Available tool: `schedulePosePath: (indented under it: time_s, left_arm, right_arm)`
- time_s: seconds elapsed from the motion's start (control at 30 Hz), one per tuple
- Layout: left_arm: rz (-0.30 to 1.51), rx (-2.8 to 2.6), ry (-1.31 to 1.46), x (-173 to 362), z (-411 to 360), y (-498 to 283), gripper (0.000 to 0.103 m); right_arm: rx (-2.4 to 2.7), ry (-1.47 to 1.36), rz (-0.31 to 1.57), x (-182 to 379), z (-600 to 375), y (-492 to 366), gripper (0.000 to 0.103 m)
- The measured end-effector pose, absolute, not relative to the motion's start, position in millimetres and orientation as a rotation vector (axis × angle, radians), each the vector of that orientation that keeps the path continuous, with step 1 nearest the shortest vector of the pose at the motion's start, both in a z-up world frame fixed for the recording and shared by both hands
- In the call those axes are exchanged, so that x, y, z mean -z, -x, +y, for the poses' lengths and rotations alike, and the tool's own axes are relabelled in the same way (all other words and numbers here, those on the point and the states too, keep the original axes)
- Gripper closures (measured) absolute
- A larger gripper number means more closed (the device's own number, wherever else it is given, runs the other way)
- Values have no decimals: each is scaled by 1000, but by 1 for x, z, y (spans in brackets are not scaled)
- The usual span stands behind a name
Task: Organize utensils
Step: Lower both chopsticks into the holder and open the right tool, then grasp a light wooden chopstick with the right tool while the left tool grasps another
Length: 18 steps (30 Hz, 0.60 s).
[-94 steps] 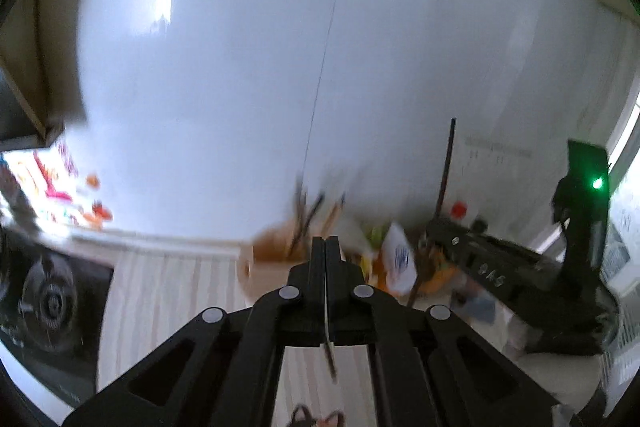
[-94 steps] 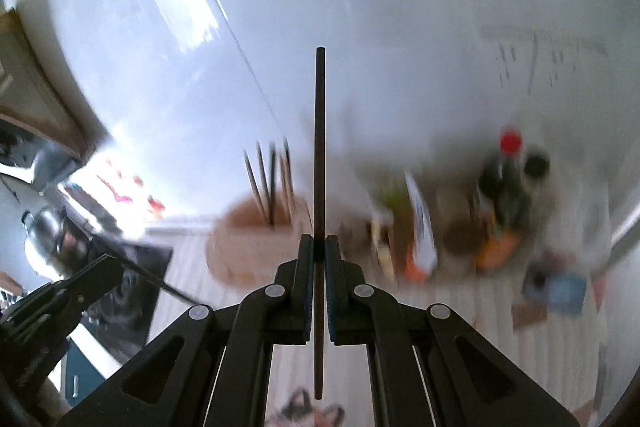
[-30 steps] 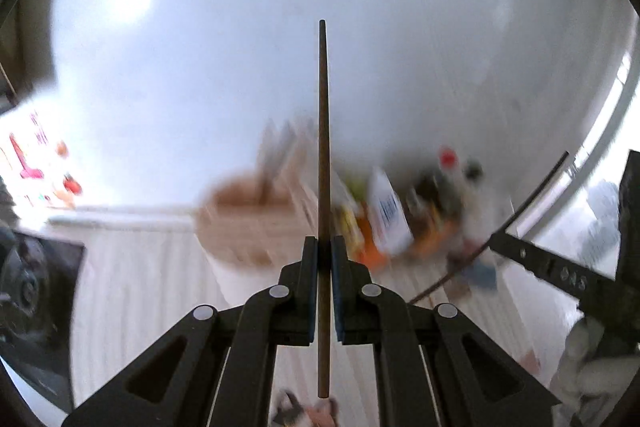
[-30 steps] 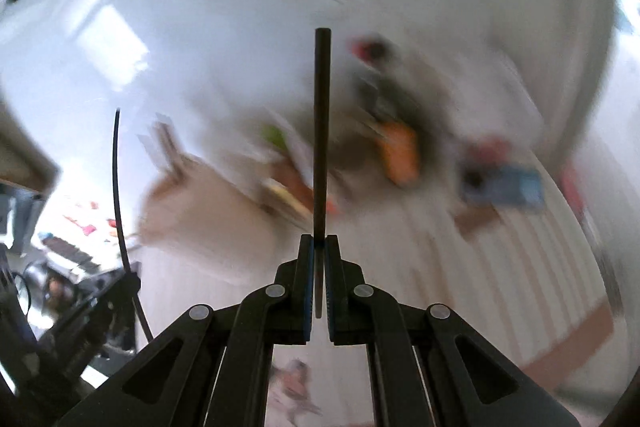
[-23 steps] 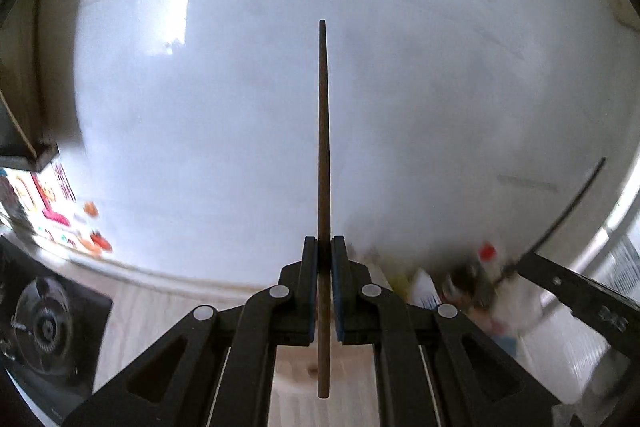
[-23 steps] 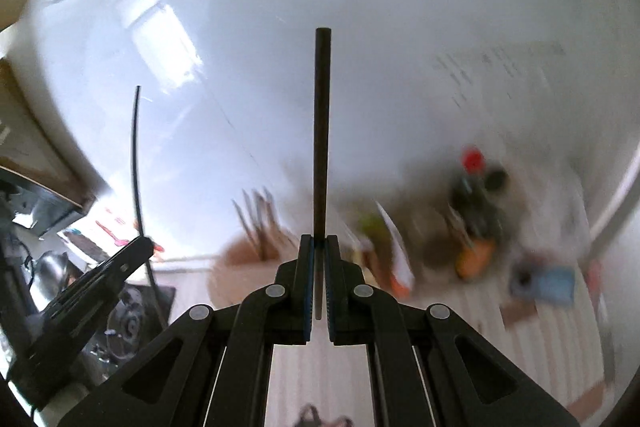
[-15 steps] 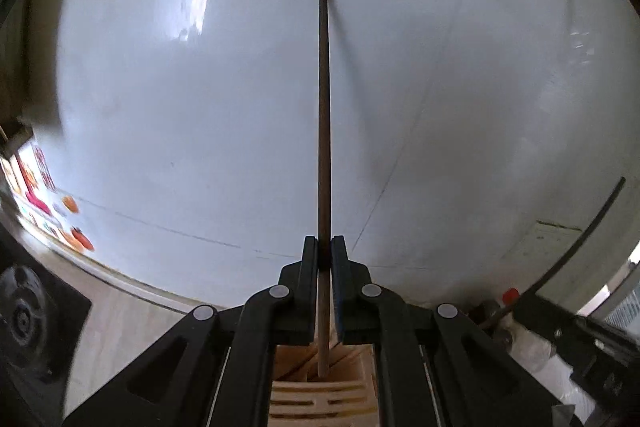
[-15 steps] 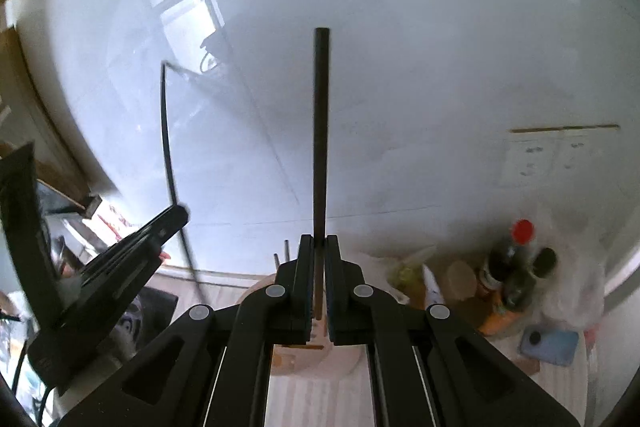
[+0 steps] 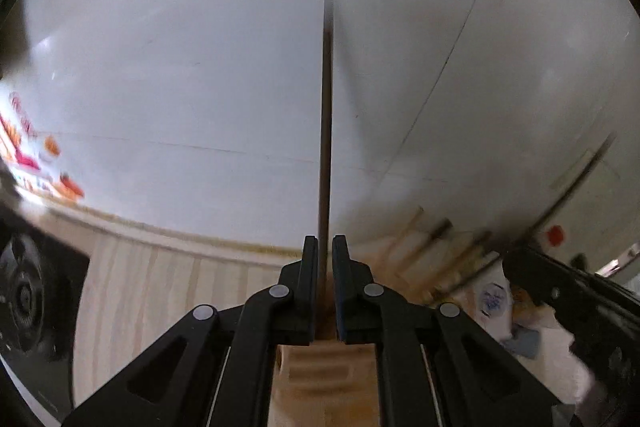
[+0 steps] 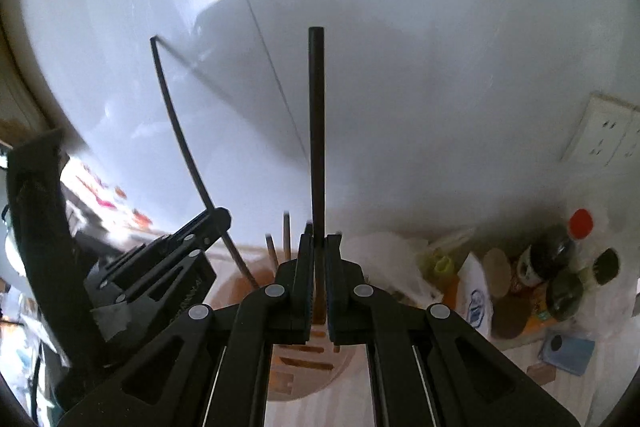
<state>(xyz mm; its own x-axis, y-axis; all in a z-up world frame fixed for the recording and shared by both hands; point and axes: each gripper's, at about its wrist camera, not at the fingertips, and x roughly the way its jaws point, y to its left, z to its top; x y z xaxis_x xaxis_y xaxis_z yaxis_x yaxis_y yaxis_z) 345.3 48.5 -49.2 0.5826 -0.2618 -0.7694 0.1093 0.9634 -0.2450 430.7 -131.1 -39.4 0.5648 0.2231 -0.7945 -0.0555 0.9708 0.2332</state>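
- Over the last few seconds both wrist views have swung from a blurred sweep across the surface to a steadier look down over the wooden holder, which now sits directly under both tools.
- The left gripper is clenched on a thin dark chopstick. The stick runs up between the fingers, and its lower end reaches down to the holder's slotted top, where a moment ago it hung over bare surface.
- Seen from the right wrist, that left chopstick slants down toward the holder's rim beside the sticks already standing there.
- The right gripper is likewise clamped on its own dark chopstick, held upright with the lower end just above the slots; whether it has entered one cannot be told.
- Judgement: both sticks are at the point of insertion, so the carrying part is done and lining up with a slot remains.
- Bottles and packets crowd the surface to the right, well apart from the holder.
- The risk is a tip catching on a slot edge and tilting in the grip.
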Motion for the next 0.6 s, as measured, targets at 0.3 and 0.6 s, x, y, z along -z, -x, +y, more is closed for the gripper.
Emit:
schedulePosePath:
  time_s: [0.3,0.6]
  left_arm:
    - [834,134,164,15,90,-235,7]
    - [1046,171,-26,132,-6,-189,0]
  right_arm:
    - [-22,-313,917,26,-210,-361,52]
    - [273,-386,1134,134,-316,-259,49]
